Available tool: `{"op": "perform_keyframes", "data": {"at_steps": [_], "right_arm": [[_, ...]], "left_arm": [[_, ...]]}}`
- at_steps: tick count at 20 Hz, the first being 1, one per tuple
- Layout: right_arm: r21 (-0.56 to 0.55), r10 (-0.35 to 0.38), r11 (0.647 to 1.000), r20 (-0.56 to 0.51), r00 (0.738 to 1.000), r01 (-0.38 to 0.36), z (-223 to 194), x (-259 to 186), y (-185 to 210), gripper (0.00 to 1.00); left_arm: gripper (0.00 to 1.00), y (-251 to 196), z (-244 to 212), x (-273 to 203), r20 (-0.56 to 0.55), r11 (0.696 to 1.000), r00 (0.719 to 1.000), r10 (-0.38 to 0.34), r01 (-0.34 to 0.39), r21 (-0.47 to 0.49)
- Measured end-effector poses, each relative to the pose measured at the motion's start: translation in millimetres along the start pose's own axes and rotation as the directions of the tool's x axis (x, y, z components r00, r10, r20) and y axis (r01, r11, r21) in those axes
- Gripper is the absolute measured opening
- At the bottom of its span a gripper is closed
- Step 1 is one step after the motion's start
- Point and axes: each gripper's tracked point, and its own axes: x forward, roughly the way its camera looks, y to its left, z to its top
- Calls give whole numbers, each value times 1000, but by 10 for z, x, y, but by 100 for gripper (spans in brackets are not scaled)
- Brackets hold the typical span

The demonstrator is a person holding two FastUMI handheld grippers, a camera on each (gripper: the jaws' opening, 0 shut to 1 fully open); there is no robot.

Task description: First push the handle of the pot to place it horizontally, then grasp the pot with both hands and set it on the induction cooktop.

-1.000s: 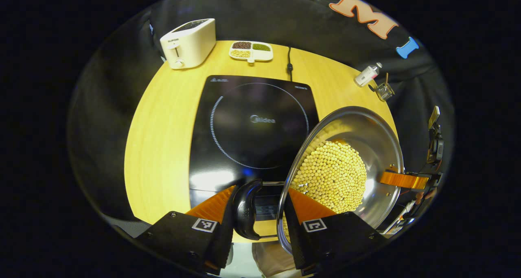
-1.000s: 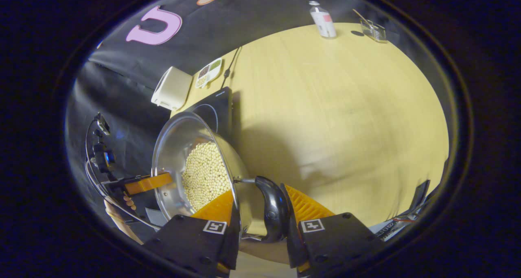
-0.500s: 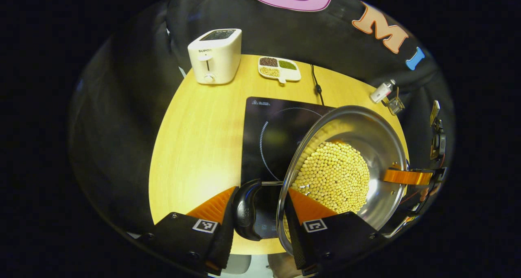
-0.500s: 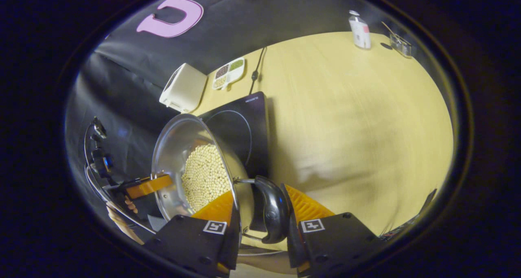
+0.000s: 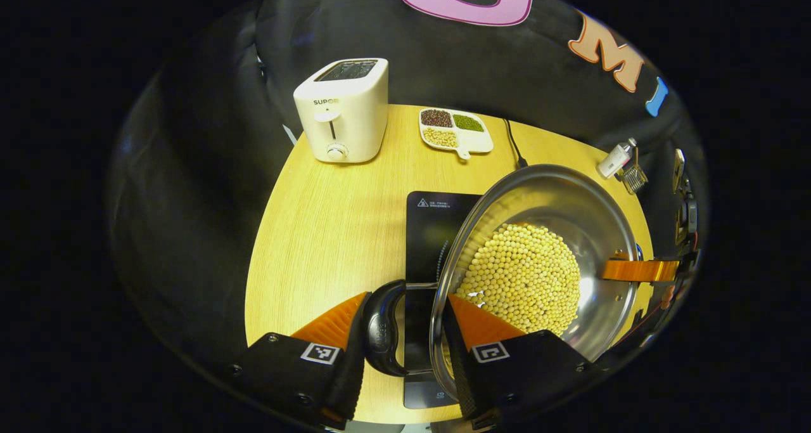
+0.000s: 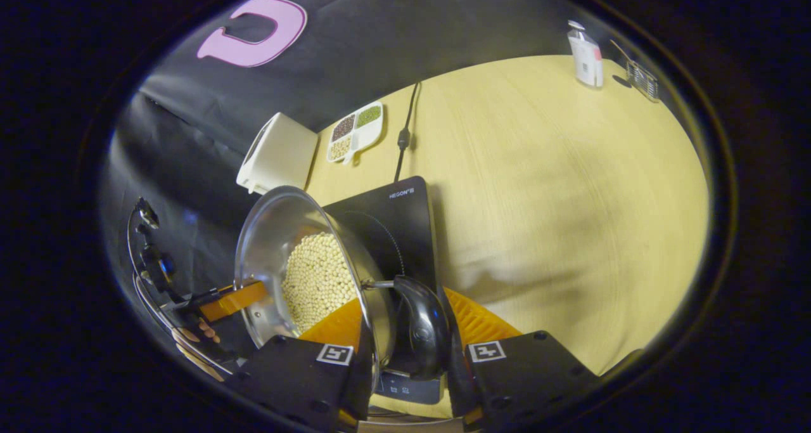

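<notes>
Both grippers, left (image 5: 403, 331) and right (image 6: 405, 331), were clamped on the pot's (image 5: 570, 198) black handles, holding it over the cooktop (image 5: 434, 220), beans (image 5: 523, 277) inside.

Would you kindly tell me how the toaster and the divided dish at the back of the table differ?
The toaster is a tall, boxy block with a lever and a dial; the divided dish is low and flat. The toaster's top slots look empty; the dish holds dark, green and pale beans. Both are cream-white and sit on the table.
</notes>
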Motion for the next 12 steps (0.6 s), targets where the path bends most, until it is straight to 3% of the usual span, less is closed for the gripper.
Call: {"op": "perform_keyframes", "data": {"at_steps": [7, 9, 12], "right_arm": [[10, -24, 1000, -28, 999, 24, 9, 163, -73, 45], [11, -29, 1000, -31, 999, 29, -11, 220, -70, 51], [17, -13, 1000, -33, 999, 14, -27, 256, -48, 51]], "left_arm": [[61, 17, 8, 204, -32, 1000, 999, -4, 3, -4], [63, 44, -14, 231, -42, 1000, 999, 5, -5, -12], [65, 72, -17, 215, -30, 1000, 999, 12, -12, 0]]}}
